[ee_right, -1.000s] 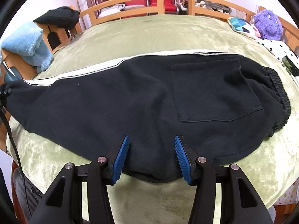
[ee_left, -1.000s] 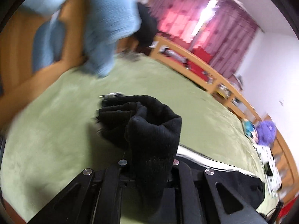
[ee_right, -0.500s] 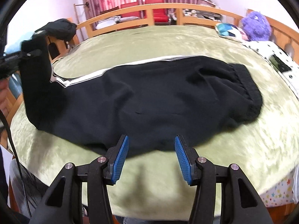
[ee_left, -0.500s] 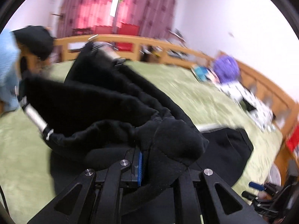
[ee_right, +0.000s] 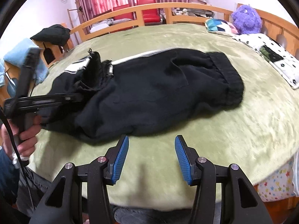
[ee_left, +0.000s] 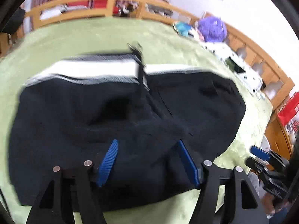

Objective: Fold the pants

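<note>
On the green bed (ee_right: pixel 214 123), one pair of black pants (ee_right: pixel 149 93) lies folded; left tool (ee_left: pixel 147 160) opening, right tool (ee_right: pixel 151 156) released.

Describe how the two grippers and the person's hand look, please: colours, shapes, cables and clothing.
Both grippers are black, each with two angular arms joined by silver round pins. The left gripper and the right gripper carry blue ribbed pads on the inner sides of their fingers. Seen from the right wrist, the left gripper has a long black body on a handle; a black cable hangs by the hand. Below it, dark denim shows.
</note>
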A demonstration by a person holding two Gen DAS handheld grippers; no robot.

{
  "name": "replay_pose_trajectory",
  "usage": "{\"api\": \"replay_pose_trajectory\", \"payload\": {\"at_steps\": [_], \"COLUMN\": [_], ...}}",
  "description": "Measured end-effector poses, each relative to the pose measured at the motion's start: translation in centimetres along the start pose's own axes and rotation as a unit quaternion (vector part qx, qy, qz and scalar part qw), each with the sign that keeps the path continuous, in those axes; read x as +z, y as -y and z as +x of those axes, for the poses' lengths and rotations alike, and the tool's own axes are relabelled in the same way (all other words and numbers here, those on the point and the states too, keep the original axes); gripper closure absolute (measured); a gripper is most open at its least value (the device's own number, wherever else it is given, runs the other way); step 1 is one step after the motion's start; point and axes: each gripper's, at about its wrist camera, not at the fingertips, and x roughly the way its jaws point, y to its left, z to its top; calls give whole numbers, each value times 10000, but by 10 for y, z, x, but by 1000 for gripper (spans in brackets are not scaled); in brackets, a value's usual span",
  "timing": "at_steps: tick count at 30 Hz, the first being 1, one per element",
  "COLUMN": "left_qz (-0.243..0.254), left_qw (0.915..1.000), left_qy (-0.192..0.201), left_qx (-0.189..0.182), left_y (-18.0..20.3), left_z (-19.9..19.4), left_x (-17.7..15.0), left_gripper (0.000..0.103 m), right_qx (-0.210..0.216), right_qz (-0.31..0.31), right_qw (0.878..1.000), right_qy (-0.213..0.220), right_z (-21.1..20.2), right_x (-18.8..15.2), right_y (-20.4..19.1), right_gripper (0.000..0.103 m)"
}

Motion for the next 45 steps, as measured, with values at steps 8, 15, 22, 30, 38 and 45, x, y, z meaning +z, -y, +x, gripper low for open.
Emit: {"api": "replay_pose_trajectory", "payload": {"at_steps": [8, 15, 22, 30, 38, 45], "left_qz": [-515, -1178, -1513, -1358, -1362, -1427], "left_qw": [9923, 9834, 9811, 9858, 9867, 9873], "left_qy": [431, 199, 76, 350, 205, 224], "left_qx": [1039, 1367, 1202, 921, 859, 662], "left_y": [-97, -161, -180, -169, -167, -173], "left_z": [-82, -89, -72, -77, -67, -66], "left_x": [-3, -42, -57, -51, -47, -45], "left_gripper": [33, 33, 33, 33, 33, 33], "right_qx": [900, 1115, 883, 1243, 1161, 1135], "right_qz": [-596, -1287, -1905, -1820, -1618, -1740], "right_qw": [9935, 9853, 9721, 9741, 9788, 9782], "right_qy": [353, 159, -1046, -502, -468, 66], "right_z": [30, 92, 151, 98, 75, 56], "right_x": [46, 78, 86, 82, 43, 69], "right_y": [-77, -138, -163, -148, -136, -138], "right_gripper": [49, 50, 61, 85, 84, 40]}}
